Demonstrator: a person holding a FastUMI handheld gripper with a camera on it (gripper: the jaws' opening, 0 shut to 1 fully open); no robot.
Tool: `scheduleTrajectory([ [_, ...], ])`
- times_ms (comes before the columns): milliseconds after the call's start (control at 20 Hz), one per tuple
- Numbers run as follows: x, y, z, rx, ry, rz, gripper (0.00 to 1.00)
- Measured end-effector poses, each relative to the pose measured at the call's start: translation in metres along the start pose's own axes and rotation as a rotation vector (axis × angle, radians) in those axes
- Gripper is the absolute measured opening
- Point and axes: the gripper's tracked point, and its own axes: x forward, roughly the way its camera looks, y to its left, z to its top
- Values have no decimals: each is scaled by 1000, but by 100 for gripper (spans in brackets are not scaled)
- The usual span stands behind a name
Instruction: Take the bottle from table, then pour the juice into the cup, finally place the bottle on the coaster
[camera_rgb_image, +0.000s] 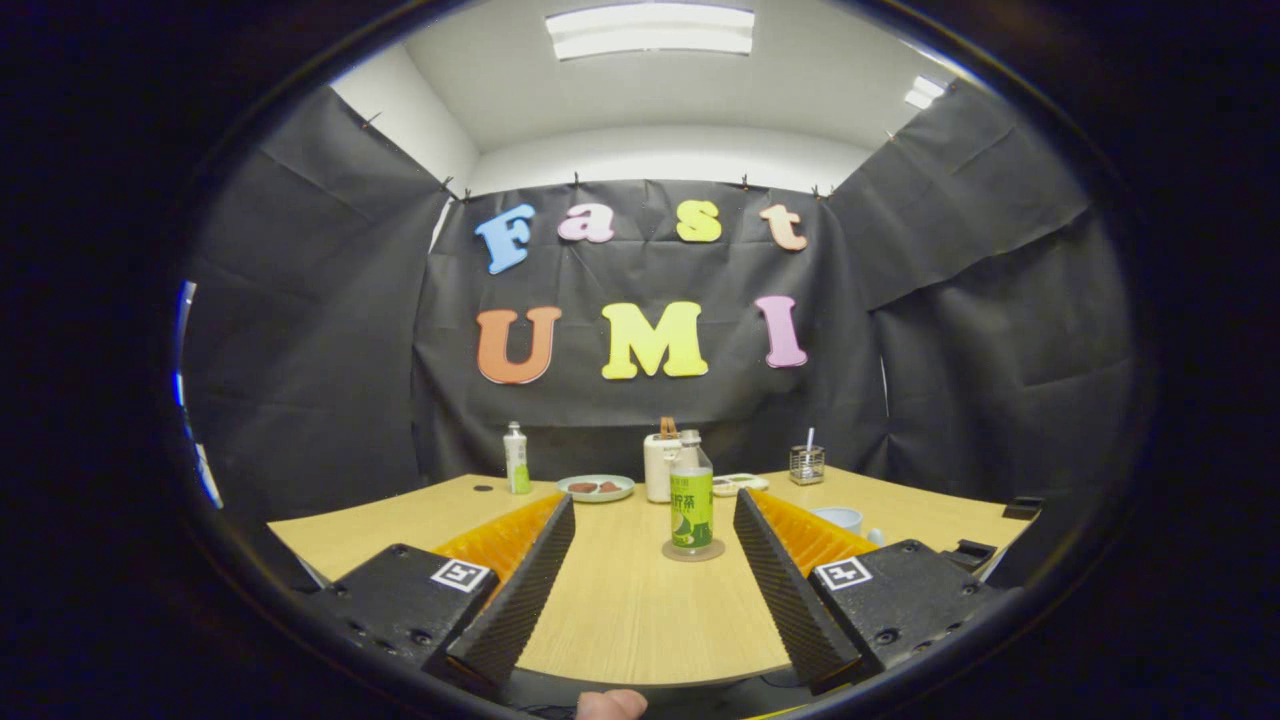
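Wide-open gripper (655, 510) holds nothing; just ahead, between its fingers, the bottle (691, 497) stands upright on the coaster (693, 551), its green label's writing too small to read

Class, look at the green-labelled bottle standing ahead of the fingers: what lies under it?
A round coaster lies under the bottle; only its rim shows, its middle is covered. The gripper is open, fingers apart short of the bottle.

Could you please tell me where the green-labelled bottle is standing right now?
The green-labelled bottle stands upright on the round coaster mid-table, just ahead of the open claw, with the cup to its right.
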Motion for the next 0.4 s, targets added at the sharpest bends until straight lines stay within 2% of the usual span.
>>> scheduleTrajectory([
  [400, -2, 6, 5, -32, 7, -19, 100],
])
